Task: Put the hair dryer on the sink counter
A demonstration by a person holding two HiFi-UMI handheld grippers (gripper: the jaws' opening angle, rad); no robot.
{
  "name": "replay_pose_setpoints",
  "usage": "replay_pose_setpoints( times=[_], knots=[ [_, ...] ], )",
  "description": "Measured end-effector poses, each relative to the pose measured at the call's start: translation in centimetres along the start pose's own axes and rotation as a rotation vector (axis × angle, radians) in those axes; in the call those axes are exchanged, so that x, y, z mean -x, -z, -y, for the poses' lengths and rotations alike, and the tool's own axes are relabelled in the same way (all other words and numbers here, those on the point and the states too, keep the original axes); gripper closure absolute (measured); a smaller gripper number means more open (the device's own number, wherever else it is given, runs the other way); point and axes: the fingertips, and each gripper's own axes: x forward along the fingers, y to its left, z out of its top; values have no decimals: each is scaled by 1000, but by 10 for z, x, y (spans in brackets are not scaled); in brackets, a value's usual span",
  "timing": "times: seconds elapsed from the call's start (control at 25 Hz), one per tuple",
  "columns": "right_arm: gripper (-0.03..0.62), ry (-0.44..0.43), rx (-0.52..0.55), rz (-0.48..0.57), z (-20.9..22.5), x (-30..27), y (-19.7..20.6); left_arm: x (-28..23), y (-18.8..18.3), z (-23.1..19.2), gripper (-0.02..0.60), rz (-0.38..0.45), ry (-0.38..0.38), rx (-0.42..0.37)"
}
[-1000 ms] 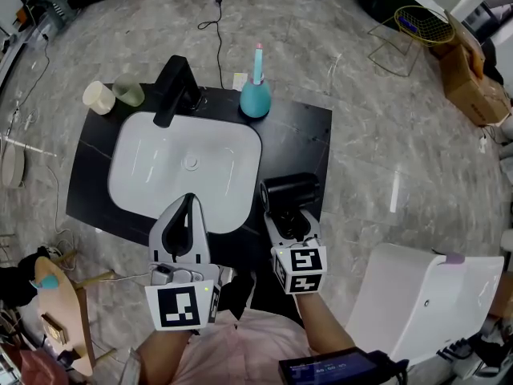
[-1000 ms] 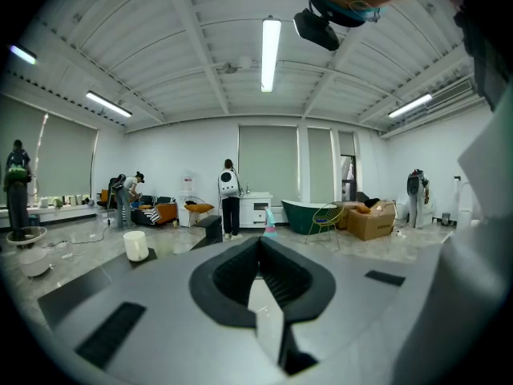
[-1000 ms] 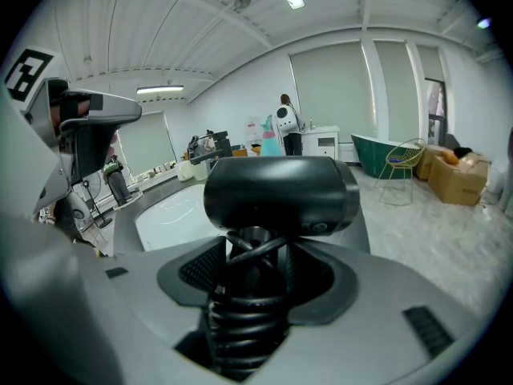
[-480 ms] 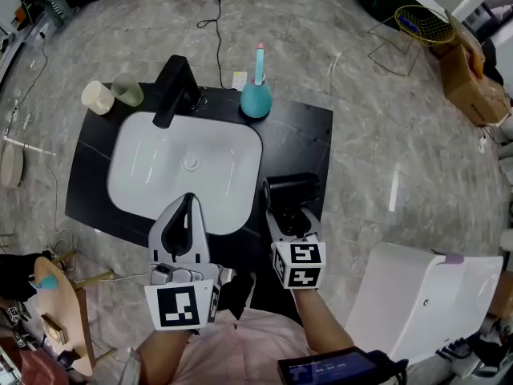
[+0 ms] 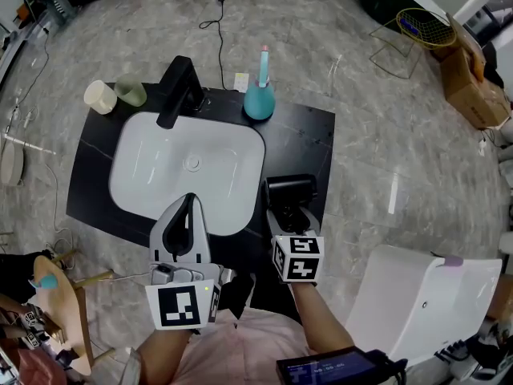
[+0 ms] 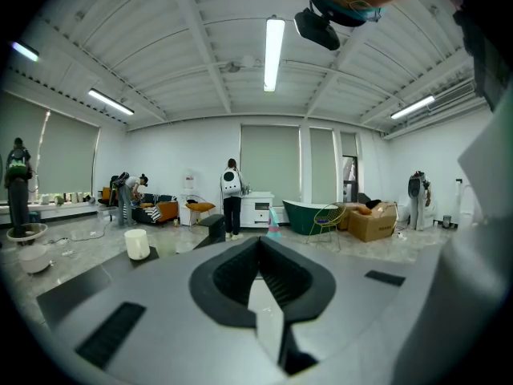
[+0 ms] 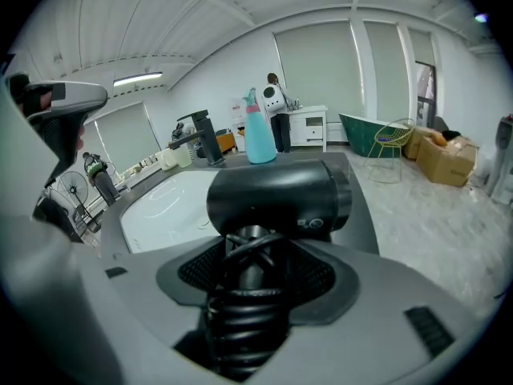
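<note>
Two cups, teal bottle on sink counter

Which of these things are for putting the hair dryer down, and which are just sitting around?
For the job:
hair dryer, held in the right gripper
black sink counter

Just lying about:
teal spray bottle
cream cup
green cup
black faucet
white basin
left gripper, shut and empty
</note>
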Motion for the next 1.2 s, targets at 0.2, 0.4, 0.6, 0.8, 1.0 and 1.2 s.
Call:
replay_pose_setpoints(
  times=[0.2, 0.4, 0.6, 0.8, 1.0, 1.2],
  knots=[
    [342, 4, -12, -30, 1, -3, 3, 1, -3, -3, 572, 5, -9, 2],
    [341, 14, -23, -49, 3, -6, 5, 1, -3, -7, 572, 8, -18, 7],
    [334, 1, -6, -83, -1, -7, 6, 2, -5, -6, 572, 13, -16, 6],
    [255, -16, -12, -131, -6, -8, 6, 2, -9, -6, 572, 24, -13, 2],
    [255, -8, -5, -124, -3, 4, -3, 5, -18, -5, 572, 47, -12, 4],
    [268, -3, -30, -7, -2, 41, -41, 7, -33, -1, 572, 86, 3, 21]
  ],
)
